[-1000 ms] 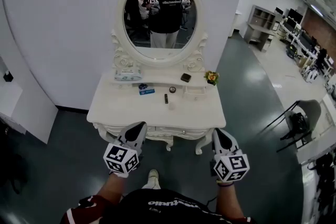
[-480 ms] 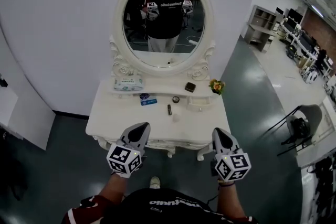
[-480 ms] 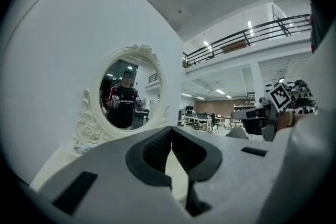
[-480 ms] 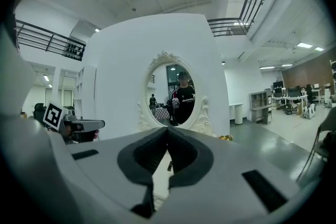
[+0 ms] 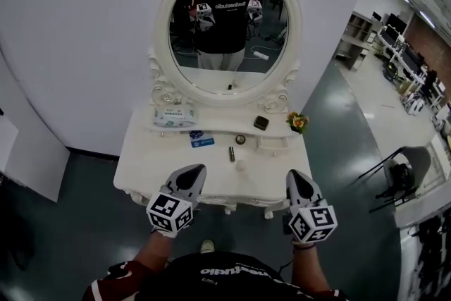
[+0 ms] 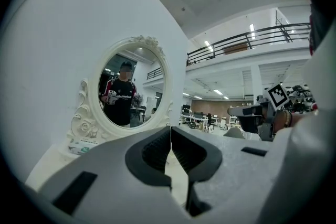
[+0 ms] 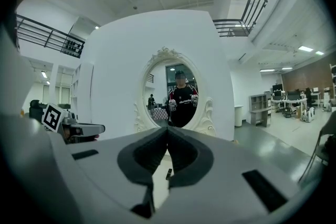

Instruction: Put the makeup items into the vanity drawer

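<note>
Grippers come nearest: the grey left gripper (image 5: 197, 170) and the grey right gripper (image 5: 292, 175), each carrying a marker cube, hang at the near edge of the white carved desk (image 5: 141, 158). Both have their jaws pressed together on nothing. Beyond their tips, between the two and well apart from either, the makeup items lie mid-desk. A pale round pot (image 5: 240, 166) is closest, then a small dark lipstick tube (image 5: 231, 154), a round dark-rimmed compact (image 5: 240, 139) and a blue packet (image 5: 201, 142). Farther back, on the raised shelf, sit a black square compact (image 5: 261, 123), a pale tissue pack (image 5: 175, 116) and a yellow flower posy (image 5: 298, 122). Behind stands the oval white-framed mirror (image 5: 163, 32).
</note>
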`<state>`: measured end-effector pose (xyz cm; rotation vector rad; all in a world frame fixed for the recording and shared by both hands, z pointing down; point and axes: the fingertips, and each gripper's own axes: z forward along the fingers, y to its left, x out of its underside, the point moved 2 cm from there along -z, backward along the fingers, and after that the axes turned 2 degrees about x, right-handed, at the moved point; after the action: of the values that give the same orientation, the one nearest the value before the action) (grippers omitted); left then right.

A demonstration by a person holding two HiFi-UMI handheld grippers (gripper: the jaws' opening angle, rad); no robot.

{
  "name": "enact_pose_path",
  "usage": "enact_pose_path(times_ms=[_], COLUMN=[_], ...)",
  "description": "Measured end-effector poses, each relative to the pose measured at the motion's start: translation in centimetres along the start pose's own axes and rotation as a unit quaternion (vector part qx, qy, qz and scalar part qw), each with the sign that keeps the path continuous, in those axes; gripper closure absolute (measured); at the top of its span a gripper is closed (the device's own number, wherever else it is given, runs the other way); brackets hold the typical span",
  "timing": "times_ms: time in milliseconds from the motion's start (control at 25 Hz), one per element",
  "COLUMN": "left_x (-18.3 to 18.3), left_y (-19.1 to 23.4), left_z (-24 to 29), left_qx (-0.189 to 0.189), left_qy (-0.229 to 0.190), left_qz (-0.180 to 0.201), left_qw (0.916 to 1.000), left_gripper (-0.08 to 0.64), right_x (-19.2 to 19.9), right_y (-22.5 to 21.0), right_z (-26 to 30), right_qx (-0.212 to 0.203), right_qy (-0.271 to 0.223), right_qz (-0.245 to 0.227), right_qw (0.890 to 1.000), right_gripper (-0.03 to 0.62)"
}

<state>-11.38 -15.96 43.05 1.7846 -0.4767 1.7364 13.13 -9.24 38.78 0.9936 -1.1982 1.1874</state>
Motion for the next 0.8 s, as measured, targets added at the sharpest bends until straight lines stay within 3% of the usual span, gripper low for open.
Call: enact_pose_path(times_ms=[360, 800], left_x=[-0.2, -1.4], left_y=[1.5, 1.0], left_z=[1.8, 6.4], left_qx=[0.011, 0.01], left_qy=[-0.002, -0.011], left_qz=[0.004, 0.016], left_qw=[0.9999, 0.9998], left_gripper=[0.554, 0.554], right_x=[0.3, -0.9], right_y=[0.4, -3.1], right_z=[2.5, 5.9], right_qx=[-0.006, -0.027], right_qy=[0.005, -0.01], right_qz=[-0.002, 0.008], right_qw=[1.0, 1.0], right_gripper=[0.588, 0.588])
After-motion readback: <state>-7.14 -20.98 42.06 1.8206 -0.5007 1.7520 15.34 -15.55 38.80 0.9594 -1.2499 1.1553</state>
